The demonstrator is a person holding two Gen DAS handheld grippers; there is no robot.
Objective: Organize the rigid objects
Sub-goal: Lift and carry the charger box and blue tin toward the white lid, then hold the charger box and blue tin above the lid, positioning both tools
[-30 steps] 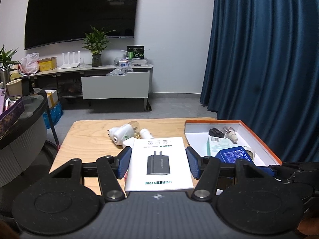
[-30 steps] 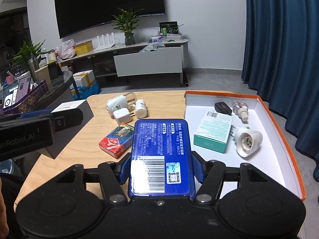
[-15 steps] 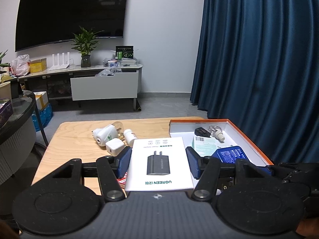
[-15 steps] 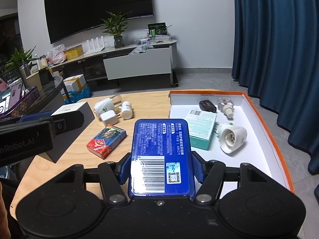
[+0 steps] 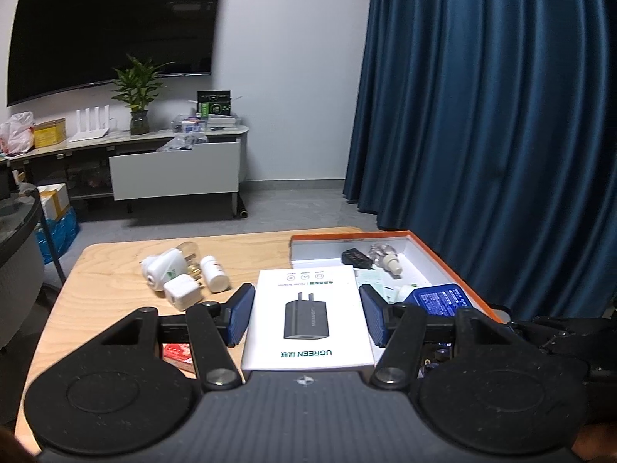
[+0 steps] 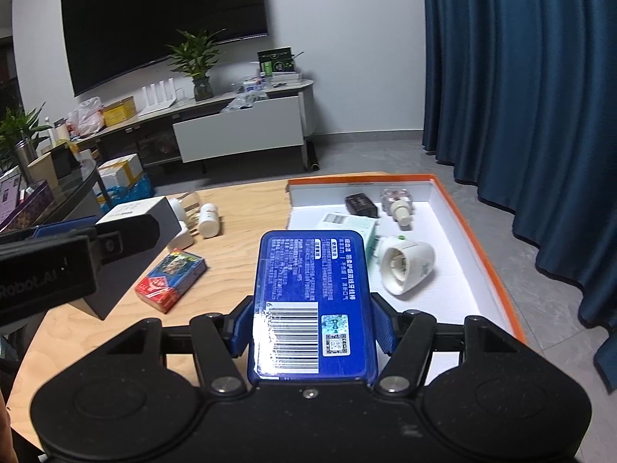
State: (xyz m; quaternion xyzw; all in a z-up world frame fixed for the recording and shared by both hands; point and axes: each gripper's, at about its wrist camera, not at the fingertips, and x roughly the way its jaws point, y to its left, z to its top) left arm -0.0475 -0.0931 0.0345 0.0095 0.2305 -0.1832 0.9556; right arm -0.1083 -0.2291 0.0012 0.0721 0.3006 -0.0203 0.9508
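1. Over the last second both of my grippers have swung toward the orange-rimmed tray (image 6: 478, 231). In the right view the tray now sits closer and more centred than it did 1 second ago, and the loose things on the table (image 6: 239, 239) have slid off to the left.

2. I judge this to mean I am mid-carry, bringing 2 more boxes to the tray, with neither set down yet.

3. My right gripper (image 6: 310, 328) is closed to the width of the blue box (image 6: 310, 297), its 2 blue pads pressing the long sides. The box is lifted, its far end hanging over the tray's near-left edge, just short of the white plug-in device (image 6: 407, 266).

4. My left gripper (image 5: 308, 314) is set fairly wide, both pads against the sides of the white charger box (image 5: 308, 320), which it holds flat above the table, left of the tray.

5. Already in the tray: a pale green box (image 6: 349, 223), a small black thing (image 6: 360, 204), a small clear bottle (image 6: 397, 204) and the plug-in device.

6. Still on the table: a red and blue card pack (image 6: 171, 279), a white pill bottle (image 6: 209, 220) and a white plug adapter (image 5: 182, 291).

7. Next, I expect to lower the blue box into open tray floor.
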